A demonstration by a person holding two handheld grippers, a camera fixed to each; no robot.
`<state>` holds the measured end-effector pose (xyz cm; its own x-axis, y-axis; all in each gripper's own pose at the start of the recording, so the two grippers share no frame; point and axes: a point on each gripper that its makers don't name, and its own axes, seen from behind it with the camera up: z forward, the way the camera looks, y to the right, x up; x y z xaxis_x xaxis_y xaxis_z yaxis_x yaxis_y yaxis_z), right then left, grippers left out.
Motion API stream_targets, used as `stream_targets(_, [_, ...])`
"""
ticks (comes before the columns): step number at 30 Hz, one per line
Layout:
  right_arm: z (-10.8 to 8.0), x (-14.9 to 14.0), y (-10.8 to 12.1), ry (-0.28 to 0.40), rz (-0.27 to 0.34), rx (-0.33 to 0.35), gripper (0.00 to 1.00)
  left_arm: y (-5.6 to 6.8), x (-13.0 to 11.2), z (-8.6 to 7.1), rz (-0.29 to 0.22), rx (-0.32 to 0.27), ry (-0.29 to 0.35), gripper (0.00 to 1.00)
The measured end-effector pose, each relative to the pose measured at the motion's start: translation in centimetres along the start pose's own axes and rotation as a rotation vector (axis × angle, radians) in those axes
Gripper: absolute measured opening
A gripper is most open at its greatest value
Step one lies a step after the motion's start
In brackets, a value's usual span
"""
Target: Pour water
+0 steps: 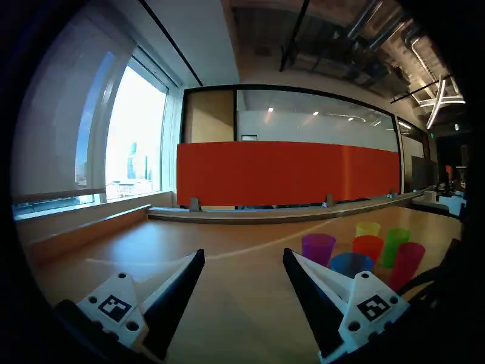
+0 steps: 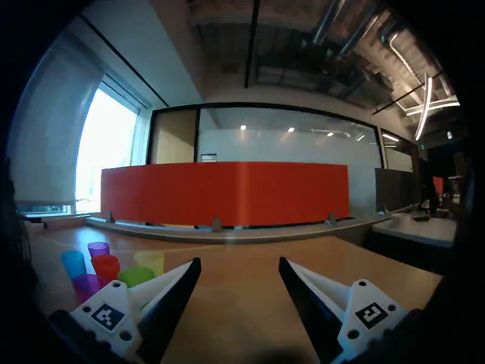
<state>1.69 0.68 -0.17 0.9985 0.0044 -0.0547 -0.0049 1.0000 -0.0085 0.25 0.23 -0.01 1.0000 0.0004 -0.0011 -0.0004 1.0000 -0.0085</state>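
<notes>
- Wooden tabletop (image 1: 182, 242) runs far to an orange partition (image 1: 285, 173).
- My left claw (image 1: 242, 252) hangs open, coloured cups (image 1: 367, 247) near its right.
- My right claw (image 2: 239, 259) hangs open, empty.

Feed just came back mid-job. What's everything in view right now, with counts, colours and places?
cups: six; purple, yellow, green, red, blue, pink; clustered upright on the table
table: one, light wood, under the cups
partition: one, orange, along the table's far edge
window: one, bright, left wall
ceiling lights: two, white strips, crossing overhead at right
left tool: one, white and black, open and empty, cups to its right
right tool: one, white and black, open and empty, cups to its left
</notes>
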Motion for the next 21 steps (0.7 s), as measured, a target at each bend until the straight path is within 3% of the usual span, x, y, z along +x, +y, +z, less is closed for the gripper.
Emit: stream_targets(21, [0.2,-1.5,-0.6,-0.054,-0.007,0.002,0.99,0.0,0.0,0.0,0.000,0.000,0.000,0.96])
